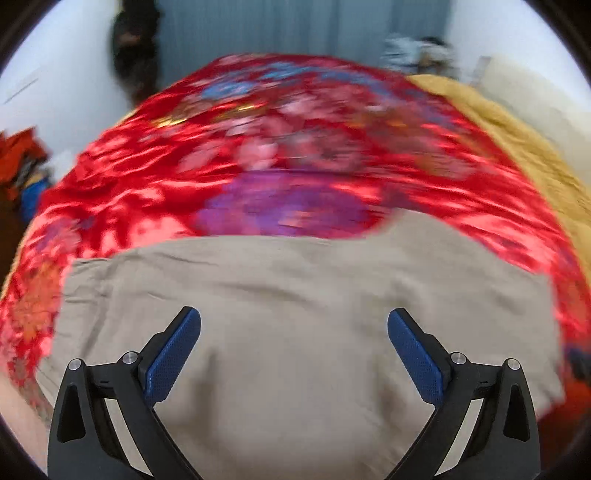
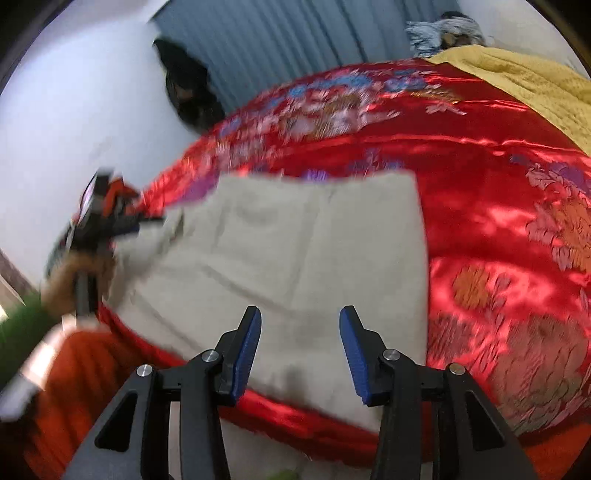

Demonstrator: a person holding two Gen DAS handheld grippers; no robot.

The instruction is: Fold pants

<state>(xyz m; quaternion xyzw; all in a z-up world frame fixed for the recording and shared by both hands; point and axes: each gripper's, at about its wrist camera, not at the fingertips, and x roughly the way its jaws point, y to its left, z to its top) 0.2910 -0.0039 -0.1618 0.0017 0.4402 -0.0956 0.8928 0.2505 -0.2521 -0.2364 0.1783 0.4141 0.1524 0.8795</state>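
Beige pants (image 1: 295, 295) lie folded flat on a red floral satin bedspread (image 1: 147, 170). My left gripper (image 1: 294, 321) hovers above them, wide open, with nothing between its blue pads. In the right wrist view the same pants (image 2: 295, 251) form a neat rectangle on the bedspread (image 2: 498, 229). My right gripper (image 2: 300, 318) hangs open over their near edge, its pads apart and clear of the cloth. At the left of that view a hand holds the left gripper (image 2: 122, 221), blurred, above the pants' far left corner.
A mustard-yellow blanket (image 1: 517, 125) covers the bed's right side. Blue curtains (image 2: 288, 40) and a dark shape (image 2: 188, 88) stand behind the bed. Crumpled clothing (image 2: 443, 26) lies at the far right. An orange garment (image 2: 74, 387) and a green sleeve (image 2: 18, 325) show at lower left.
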